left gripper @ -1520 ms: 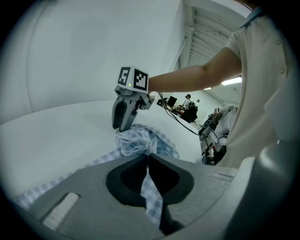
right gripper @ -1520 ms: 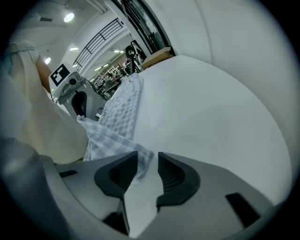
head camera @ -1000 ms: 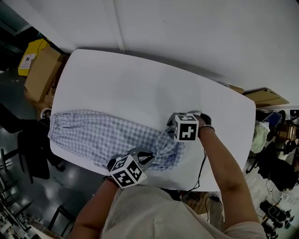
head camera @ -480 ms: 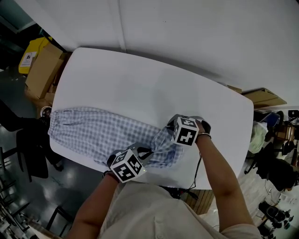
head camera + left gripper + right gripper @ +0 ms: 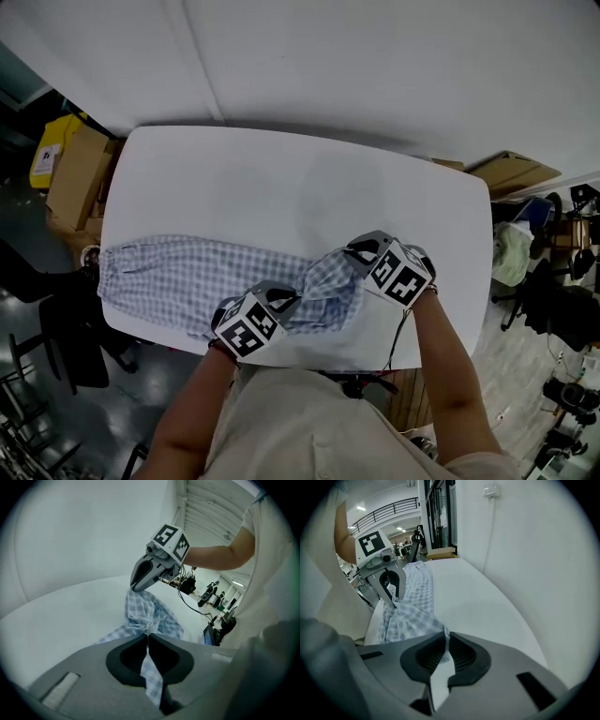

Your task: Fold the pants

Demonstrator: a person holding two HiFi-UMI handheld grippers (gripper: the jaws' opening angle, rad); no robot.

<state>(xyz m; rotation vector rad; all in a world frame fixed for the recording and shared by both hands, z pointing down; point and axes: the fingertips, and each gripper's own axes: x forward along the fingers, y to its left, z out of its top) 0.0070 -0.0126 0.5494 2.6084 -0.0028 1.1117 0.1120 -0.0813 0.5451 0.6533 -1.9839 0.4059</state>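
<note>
The blue-and-white checked pants (image 5: pixel 187 272) lie along the near edge of the white table (image 5: pixel 281 178), legs stretched to the left. My left gripper (image 5: pixel 288 300) is shut on the cloth at the near edge, and a strip of it shows pinched in my left gripper (image 5: pixel 147 637). My right gripper (image 5: pixel 352 251) has just been closing and now pinches the right end of the pants, held up off the table in a peak. That checked cloth runs between the jaws of my right gripper (image 5: pixel 444 637). The two grippers stand close together.
Cardboard boxes (image 5: pixel 70 173) and a yellow item (image 5: pixel 45 155) stand on the floor left of the table. Another box (image 5: pixel 511 173) lies at the right. A dark chair (image 5: pixel 56 319) sits off the left corner. A white wall runs behind the table.
My right gripper shut on the right end of the pants, rolled and rose, pulling the cloth up off the table. My left gripper kept its grip and place.
</note>
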